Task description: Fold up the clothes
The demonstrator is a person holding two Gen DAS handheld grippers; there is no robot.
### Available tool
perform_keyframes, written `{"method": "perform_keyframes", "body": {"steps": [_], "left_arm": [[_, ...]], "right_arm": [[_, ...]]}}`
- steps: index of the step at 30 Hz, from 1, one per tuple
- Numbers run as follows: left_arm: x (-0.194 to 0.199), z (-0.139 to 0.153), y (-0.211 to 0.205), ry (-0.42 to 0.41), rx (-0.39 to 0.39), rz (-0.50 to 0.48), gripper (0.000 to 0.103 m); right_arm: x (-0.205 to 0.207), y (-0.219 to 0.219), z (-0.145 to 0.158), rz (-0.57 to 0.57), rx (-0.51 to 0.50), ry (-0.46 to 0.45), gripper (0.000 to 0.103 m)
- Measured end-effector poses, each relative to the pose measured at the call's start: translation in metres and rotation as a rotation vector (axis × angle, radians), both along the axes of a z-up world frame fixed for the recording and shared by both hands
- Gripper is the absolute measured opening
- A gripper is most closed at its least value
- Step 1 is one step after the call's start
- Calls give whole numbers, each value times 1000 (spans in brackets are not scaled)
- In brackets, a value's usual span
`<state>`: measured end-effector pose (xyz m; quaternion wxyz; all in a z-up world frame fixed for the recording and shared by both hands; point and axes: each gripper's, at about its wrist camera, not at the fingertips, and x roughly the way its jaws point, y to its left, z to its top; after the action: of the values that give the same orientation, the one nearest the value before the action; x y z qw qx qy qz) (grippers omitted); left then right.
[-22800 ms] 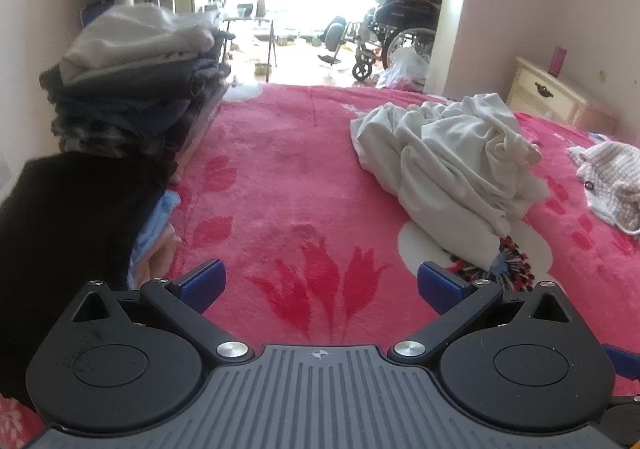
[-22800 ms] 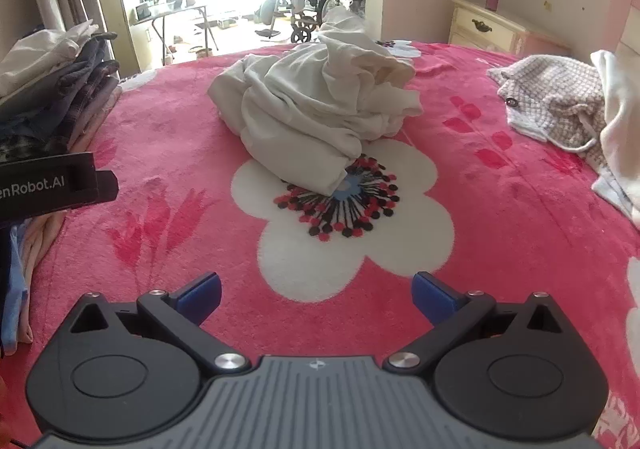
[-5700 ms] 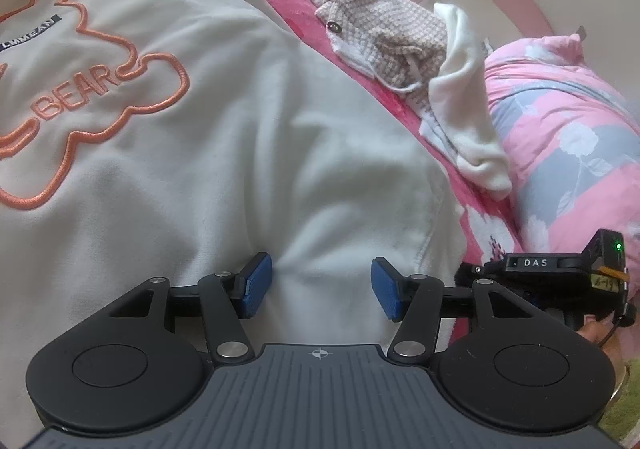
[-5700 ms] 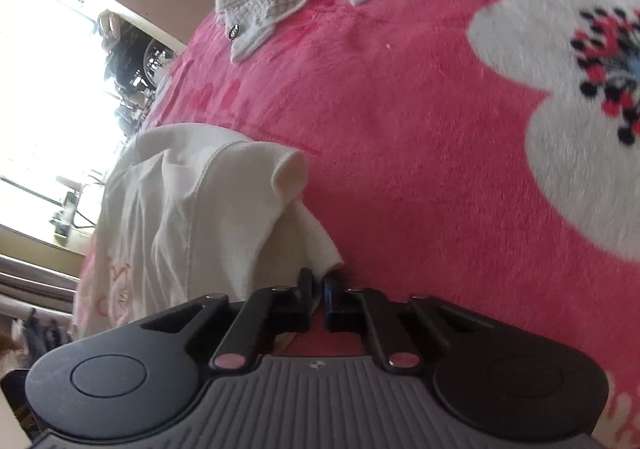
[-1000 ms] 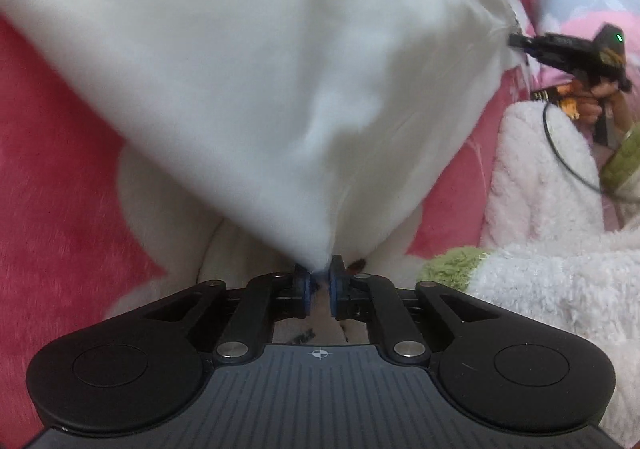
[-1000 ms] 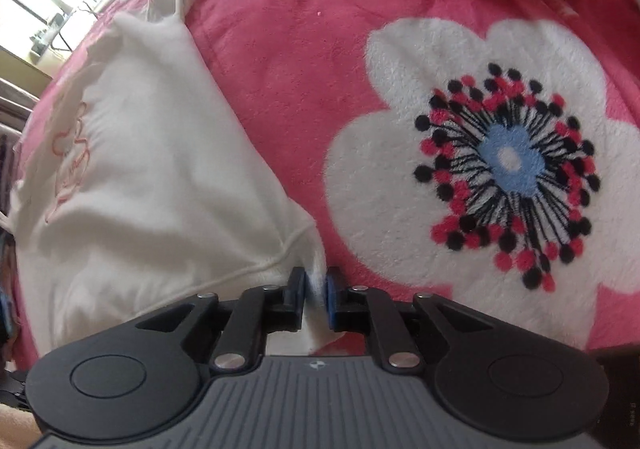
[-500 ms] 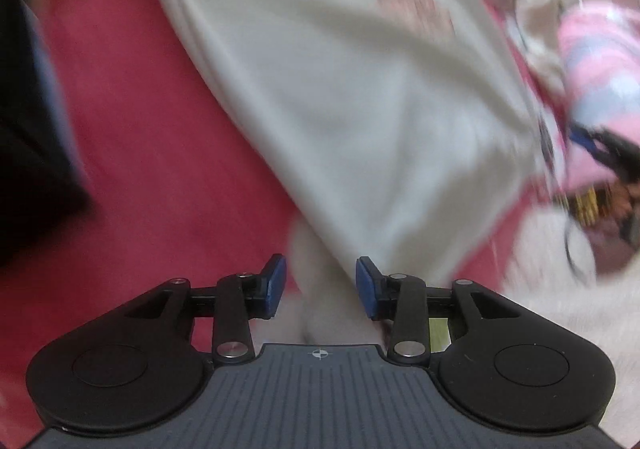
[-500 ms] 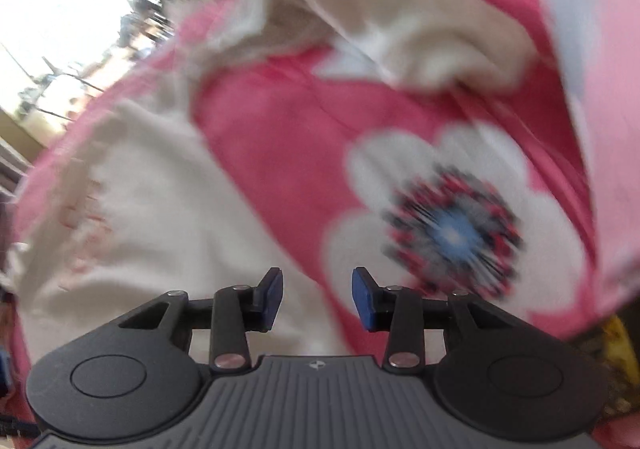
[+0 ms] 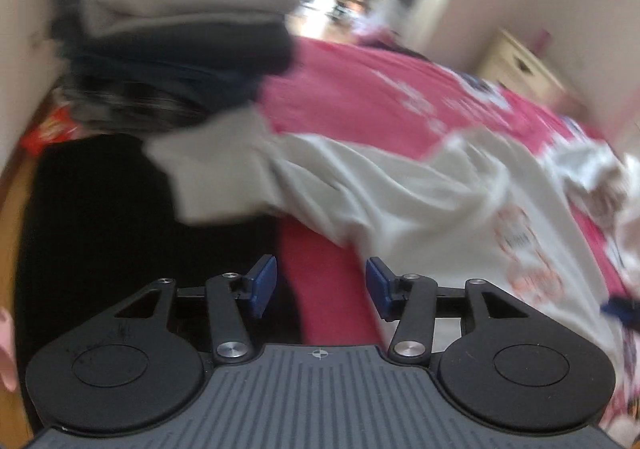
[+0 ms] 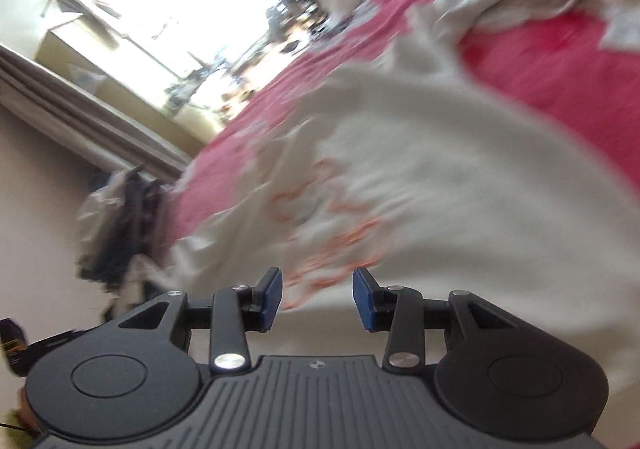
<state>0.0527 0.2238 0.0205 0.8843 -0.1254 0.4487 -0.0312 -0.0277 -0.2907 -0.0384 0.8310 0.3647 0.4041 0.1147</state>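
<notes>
While both views blur, each gripper stands partly open with nothing between its blue pads.

Toward the bed's left edge a stack of folded clothes (image 9: 188, 33) rises above a black garment (image 9: 100, 217). The left gripper (image 9: 321, 286) hovers, pads apart, over the pink blanket (image 9: 360, 101) at that garment's border, gripping nothing. The cream sweatshirt (image 9: 420, 201) with an orange print lies spread across the middle toward the right edge. The right gripper (image 10: 317, 300) hangs just above the sweatshirt (image 10: 440, 177), jaws parted and empty; whether it touches the cloth cannot be told.
</notes>
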Motion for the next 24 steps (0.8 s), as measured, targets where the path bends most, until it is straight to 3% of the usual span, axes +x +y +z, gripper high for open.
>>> {"method": "perform_keyframes", "body": {"steps": [5,11,16,20,23,24], "left_arm": [[21,-5,40,-23,-68,172,49],[36,-24,70,-2,-136,289,49],[39,-36,79,17,-169,299,49],[41,-42,83,22,-189,274,49],[46,-46,85,27,-201,250,49],[47,-48,84,28,-203,244,49]], "right_arm": [[51,84,-16,200,197,-8,43],[137,218,-31,409,352,-19,43],[186,315,-40,523,300,16,43],[198,351,-45,559,228,13,40],[202,360,-52,571,214,23,30],[205,362,-54,571,199,25,17]]}}
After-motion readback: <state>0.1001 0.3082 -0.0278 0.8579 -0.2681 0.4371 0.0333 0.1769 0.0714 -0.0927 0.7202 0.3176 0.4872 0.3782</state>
